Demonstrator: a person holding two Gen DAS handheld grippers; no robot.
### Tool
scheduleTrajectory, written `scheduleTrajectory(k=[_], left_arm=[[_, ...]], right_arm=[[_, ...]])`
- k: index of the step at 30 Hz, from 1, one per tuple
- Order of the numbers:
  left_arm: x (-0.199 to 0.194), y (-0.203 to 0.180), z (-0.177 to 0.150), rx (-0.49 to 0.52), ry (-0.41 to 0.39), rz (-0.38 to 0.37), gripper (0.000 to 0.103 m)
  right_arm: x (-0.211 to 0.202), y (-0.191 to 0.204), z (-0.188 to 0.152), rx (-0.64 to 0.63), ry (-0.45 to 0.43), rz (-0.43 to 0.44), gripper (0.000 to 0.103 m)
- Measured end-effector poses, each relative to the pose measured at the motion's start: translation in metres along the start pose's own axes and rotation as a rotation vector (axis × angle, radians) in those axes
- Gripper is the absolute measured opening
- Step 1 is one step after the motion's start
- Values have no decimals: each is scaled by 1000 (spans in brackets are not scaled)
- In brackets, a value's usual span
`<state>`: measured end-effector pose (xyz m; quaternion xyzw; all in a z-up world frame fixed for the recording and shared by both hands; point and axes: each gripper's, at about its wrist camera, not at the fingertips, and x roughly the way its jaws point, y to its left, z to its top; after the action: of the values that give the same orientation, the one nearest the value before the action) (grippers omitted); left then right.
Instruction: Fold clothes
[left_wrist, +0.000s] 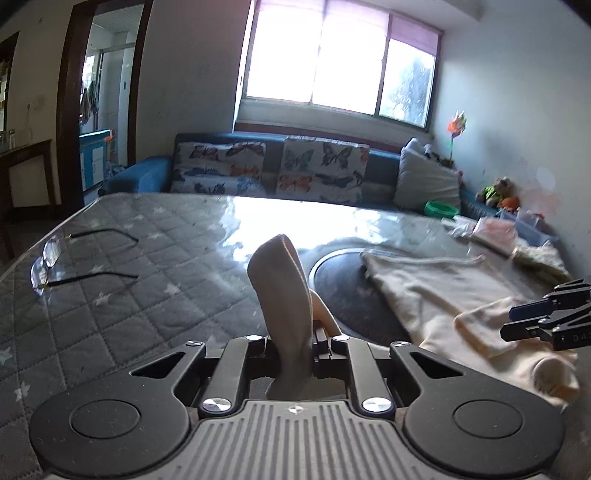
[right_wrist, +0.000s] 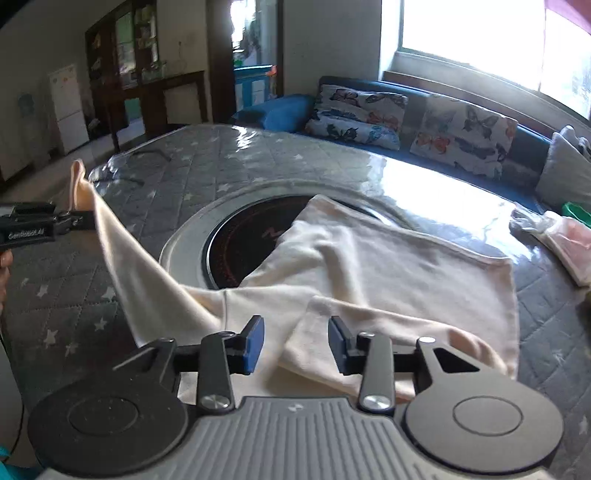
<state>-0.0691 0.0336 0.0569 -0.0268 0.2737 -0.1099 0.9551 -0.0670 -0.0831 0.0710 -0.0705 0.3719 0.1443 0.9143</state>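
Observation:
A cream garment (right_wrist: 388, 258) lies spread on the table, partly over a round black cooktop (right_wrist: 243, 240). My left gripper (left_wrist: 291, 347) is shut on one sleeve end (left_wrist: 280, 280), which sticks up between its fingers. In the right wrist view the left gripper (right_wrist: 79, 218) holds that sleeve (right_wrist: 122, 254) lifted and stretched to the left. My right gripper (right_wrist: 295, 343) is open and empty, hovering just above the other folded sleeve (right_wrist: 354, 332) at the garment's near edge. It shows at the right edge of the left wrist view (left_wrist: 517, 321).
The table (left_wrist: 166, 258) has a grey quilted star cover under clear plastic. Eyeglasses (left_wrist: 51, 258) lie at its left. Folded cloths (right_wrist: 565, 240) and a green bowl (left_wrist: 441, 209) sit at the far right. A blue sofa (left_wrist: 258, 166) with butterfly cushions stands behind.

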Motion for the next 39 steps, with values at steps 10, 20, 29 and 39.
scheduleTrajectory(k=[10,20,29,39], left_arm=[[13,13,-9,-19,68,52,15],[26,20,-13,-20,107,104,15],[26,31,-15,-23,128,163,15],[14,39,-20,-12,154,203,15]], right_arm=[[29,15,-19,-63,45,-72,20],[-32,-31,-23,75,-143,-209,5],[-95,-104,-53,241,-232,-418,5],[-118,-154,-114,359,-135,-610,5]])
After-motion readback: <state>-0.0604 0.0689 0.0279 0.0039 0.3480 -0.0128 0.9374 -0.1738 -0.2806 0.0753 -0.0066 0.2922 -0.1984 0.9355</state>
